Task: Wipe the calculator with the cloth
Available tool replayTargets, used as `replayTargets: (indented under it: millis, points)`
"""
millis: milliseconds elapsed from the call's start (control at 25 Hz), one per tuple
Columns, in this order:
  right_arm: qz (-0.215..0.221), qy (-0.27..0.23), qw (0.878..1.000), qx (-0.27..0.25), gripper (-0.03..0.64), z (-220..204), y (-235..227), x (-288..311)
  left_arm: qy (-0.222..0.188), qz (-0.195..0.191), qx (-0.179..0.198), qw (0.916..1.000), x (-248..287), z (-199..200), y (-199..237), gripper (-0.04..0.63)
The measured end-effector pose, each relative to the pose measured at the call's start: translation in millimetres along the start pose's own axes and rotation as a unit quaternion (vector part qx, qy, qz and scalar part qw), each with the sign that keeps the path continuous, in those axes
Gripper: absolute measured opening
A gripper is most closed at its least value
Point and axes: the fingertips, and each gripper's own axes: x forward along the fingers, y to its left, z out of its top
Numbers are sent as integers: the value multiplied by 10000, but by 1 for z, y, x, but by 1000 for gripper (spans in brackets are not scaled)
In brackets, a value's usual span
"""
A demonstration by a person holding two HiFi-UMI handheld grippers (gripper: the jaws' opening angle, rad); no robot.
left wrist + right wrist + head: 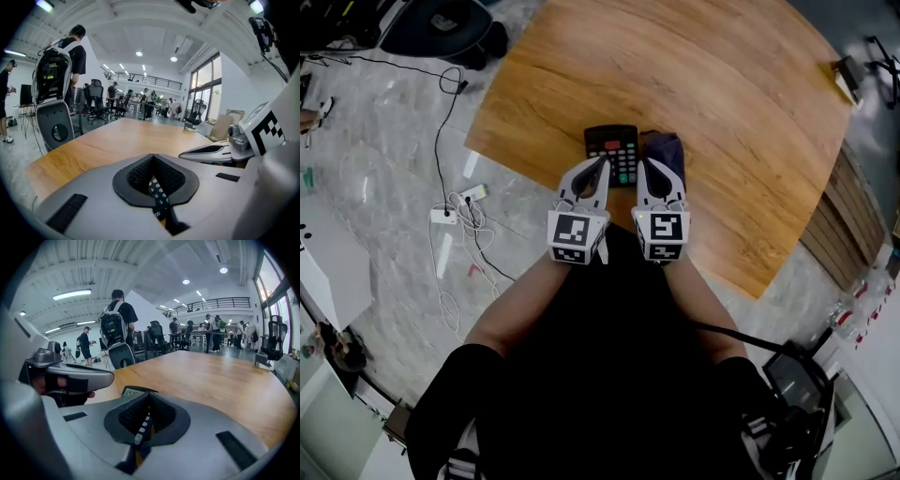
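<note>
Left gripper [602, 162]: jaws fully together, pads meeting at the tips, nothing clamped. In the left gripper view, a narrow slit behind the pads shows a row of keys of the calculator [615, 150], which lies below the jaws.

Right gripper [644, 163]: jaws likewise together and empty. In the right gripper view the same kind of slit shows light keys, and the calculator's display corner appears just above the left jaw.

Both grippers sit side by side, close but apart, each pointing forward and down at the near edge of the table [741, 103]. In the head view the left tips overlap the calculator's near left corner. The right tips overlap the near end of the cloth [667, 148].

The calculator is black and lies flat near the table's near edge, display end away from the person. The cloth is dark and bunched, and lies against the calculator's right side.

The table is round-edged and of light wood. On the stone-pattern floor [384, 187] to the left lie a power strip [443, 216] and loose cables [450, 103]. A person with a backpack [55, 70] stands beyond the table.
</note>
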Motion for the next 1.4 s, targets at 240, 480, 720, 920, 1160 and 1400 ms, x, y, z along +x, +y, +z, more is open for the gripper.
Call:
replayTargets:
  millis: [240,480,720,920,1160,1400]
  points:
    - [-53,490,9988,-65,14,-29,-1,29,323,-312,-94,9989,18,-23,12,6]
    - [-215,844,9962,-37,14,-49,-4,43,644,-467,-119,9968,29,-42,19,6]
    - [-228,1152,9930,-120,14,-59,-5,49,923,-559,-207,9939,30,-54,24,54]
    - [-262,1130,9931,-142,14,-62,-4,53,956,-497,-383,9934,28,-59,34,115]
    - [-323,1028,9940,-200,14,-64,-8,51,1107,-369,-480,9920,21,-66,47,143]
    - [-349,917,9950,-181,14,-65,-8,52,1400,-760,-977,9824,24,-82,39,163]
